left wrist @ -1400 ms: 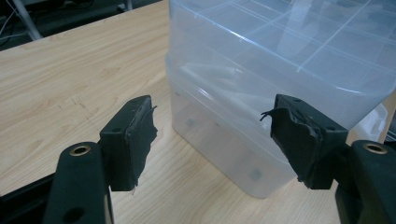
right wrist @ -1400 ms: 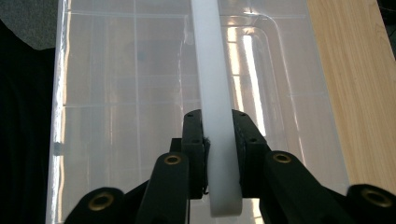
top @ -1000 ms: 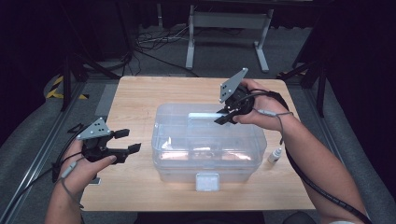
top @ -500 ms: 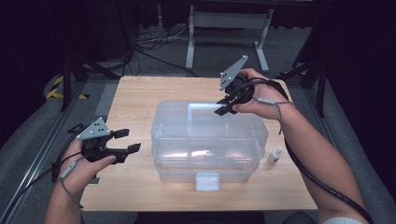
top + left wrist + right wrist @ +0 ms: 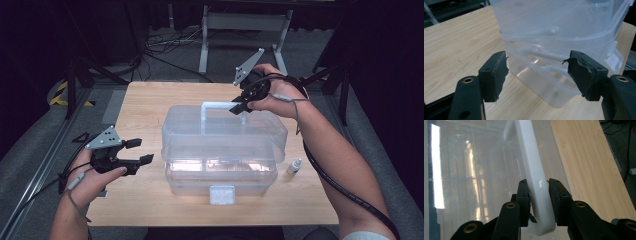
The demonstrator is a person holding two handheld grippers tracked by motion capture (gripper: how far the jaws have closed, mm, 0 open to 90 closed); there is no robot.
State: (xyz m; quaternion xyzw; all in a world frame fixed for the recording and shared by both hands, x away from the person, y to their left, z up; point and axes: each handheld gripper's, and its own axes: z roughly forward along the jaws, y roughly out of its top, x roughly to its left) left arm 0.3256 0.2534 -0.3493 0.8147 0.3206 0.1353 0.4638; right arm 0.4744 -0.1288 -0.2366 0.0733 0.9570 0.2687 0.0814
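One white handle (image 5: 534,170) stands between the right tool's (image 5: 537,202) jaws.

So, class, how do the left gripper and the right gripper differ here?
The left gripper's jaws gape with nothing between them; the right gripper's jaws, which have just been opening, hold the white handle. The left gripper sits low beside the clear box; the right gripper is above it. Both have black jaws.

Clear glossy plastic box (image 5: 222,150), smooth white plastic handle (image 5: 534,175) with a shine. Light wood-grain table (image 5: 145,107), matt finish. Matt black pads (image 5: 499,72), rough and frayed at the edges. Dull grey metal plate (image 5: 103,138).
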